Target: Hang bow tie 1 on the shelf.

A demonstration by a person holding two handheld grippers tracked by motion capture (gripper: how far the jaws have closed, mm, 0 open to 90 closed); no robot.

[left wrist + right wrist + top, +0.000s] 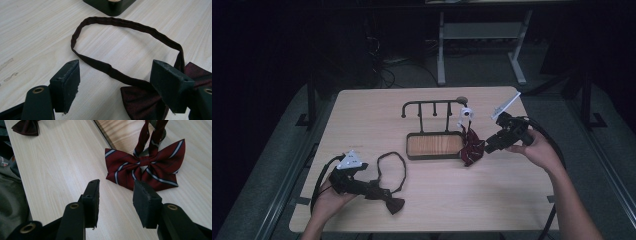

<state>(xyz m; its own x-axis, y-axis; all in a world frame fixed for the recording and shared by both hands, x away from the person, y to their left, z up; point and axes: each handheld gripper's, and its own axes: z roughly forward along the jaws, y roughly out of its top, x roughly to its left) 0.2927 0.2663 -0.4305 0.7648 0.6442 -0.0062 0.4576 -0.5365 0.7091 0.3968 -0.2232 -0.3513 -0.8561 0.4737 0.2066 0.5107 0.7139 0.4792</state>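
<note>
looks like the job is hanging bow ties on the little rack, and it is about halfway through. the striped bow tie [145,171] already hangs by its band from the end of the rack [434,104], its bow resting on the table just ahead of the right gripper [116,200]. that gripper's jaws stand apart with nothing between them, and the bow lies a little beyond the tips, closer to the jaw that shows on the right in the right gripper view. my guess is it has let go and this hand is done with that tie.

the dark bow tie [142,100] is the one in hand now. the left gripper [116,87] sits low over it with its jaws spread wide. the bow lies between the tips, partly under the jaw on the right side of the left gripper view, and the neck band [120,23] loops out ahead of the jaws, flat on the table. i see no pad pressing on cloth, so i would call it not yet gripped.

next, i would think, the jaws need to close on the band or the knot, then lift the loop up and over a free peg.

the wooden tray [435,145] at the rack's foot holds nothing i can make out.
</note>
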